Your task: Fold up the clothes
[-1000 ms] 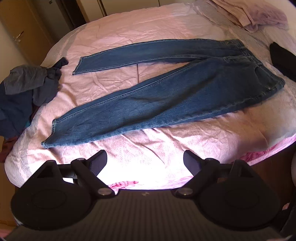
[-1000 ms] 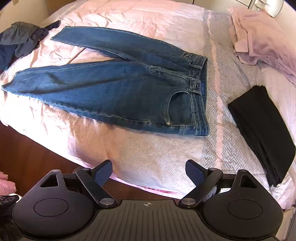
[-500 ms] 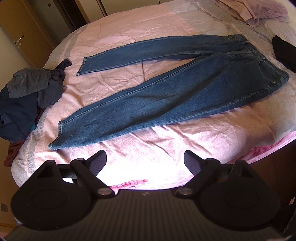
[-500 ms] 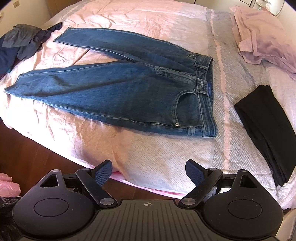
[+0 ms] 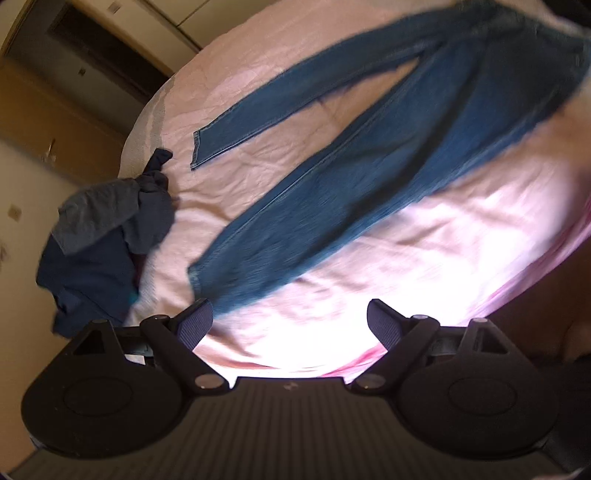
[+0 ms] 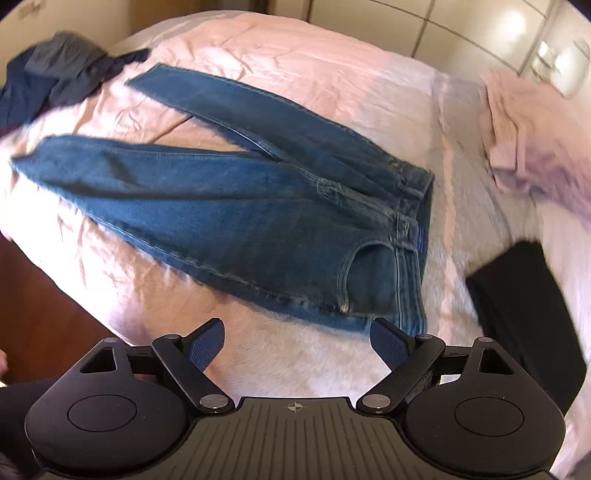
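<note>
Blue jeans (image 5: 373, 177) lie flat on the pink bed (image 5: 424, 266), legs spread in a V. In the left wrist view the near leg's hem (image 5: 201, 280) sits just above my left gripper (image 5: 290, 323), which is open and empty near the bed's front edge. The right wrist view shows the jeans (image 6: 236, 206) with the waistband (image 6: 413, 251) at right. My right gripper (image 6: 297, 341) is open, empty, just short of the waist corner (image 6: 402, 321).
A heap of dark blue and grey clothes (image 5: 107, 236) lies at the bed's left end. A folded black garment (image 6: 524, 306) and a crumpled pink garment (image 6: 532, 144) lie right of the jeans. Wardrobe doors (image 6: 480, 33) stand behind the bed.
Both grippers moved closer to the bed. The left one swung toward the near leg's hem and tilted; the right one neared the waist corner. Jaws stayed open.
</note>
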Demonstrator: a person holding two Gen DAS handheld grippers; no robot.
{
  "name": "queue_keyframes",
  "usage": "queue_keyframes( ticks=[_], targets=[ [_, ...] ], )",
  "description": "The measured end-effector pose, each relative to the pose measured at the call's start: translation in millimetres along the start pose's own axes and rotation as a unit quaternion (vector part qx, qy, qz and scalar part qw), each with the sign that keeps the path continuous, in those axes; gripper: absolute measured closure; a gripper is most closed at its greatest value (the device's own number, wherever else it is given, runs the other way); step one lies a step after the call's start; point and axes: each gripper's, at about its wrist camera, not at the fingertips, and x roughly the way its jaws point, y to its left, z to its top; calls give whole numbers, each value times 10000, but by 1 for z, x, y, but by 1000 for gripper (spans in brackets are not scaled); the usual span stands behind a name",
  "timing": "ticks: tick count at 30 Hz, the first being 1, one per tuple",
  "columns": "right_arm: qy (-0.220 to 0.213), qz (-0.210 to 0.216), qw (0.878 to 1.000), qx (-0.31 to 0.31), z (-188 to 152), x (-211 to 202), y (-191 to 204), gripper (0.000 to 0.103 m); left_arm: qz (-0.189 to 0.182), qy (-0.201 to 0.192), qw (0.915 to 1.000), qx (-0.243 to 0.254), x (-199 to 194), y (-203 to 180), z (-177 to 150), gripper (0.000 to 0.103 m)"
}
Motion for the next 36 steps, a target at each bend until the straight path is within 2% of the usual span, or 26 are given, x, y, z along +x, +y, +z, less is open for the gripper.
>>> queue_keyframes(
  ticks=[5,8,11,15,17,21,23,28,29,31,32,34,36],
  targets=[
    [-96,-106,9997,-199,12,31,8,15,19,84,9967,807,54,17,-6,18],
    [-93,-196,9991,-366,20,55,13,15,-235,193,9929,1147,67,20,1,30],
    [7,-367,9975,-607,21,81,11,15,-414,83,9897,1366,74,22,5,26],
    [252,-591,9940,-889,12,113,4,15,-327,-78,9858,1646,101,16,-6,23],
    [447,-597,9934,-875,8,124,1,15,-138,-116,9788,2039,119,10,-19,24],
    [430,-507,9898,-1262,5,124,13,15,249,-362,9633,2648,141,10,-36,31],
    [381,-474,9856,-1577,4,126,20,15,297,-366,9564,2882,151,11,-42,34],
    [214,-479,9755,-2136,-5,134,28,15,302,-474,9407,3346,168,5,-50,36],
    [194,-499,9738,-2212,-10,136,29,15,309,-502,9401,3357,171,3,-51,36],
    [150,-562,9700,-2362,-19,142,30,15,339,-534,9409,3326,178,1,-53,45],
    [150,-607,9679,-2436,-25,144,30,15,351,-527,9429,3271,181,1,-54,54],
    [199,-699,9639,-2563,-36,150,30,15,368,-533,9486,3096,184,3,-51,58],
    [254,-812,9592,-2696,-47,155,29,15,345,-555,9523,2979,185,4,-49,73]
  ],
)
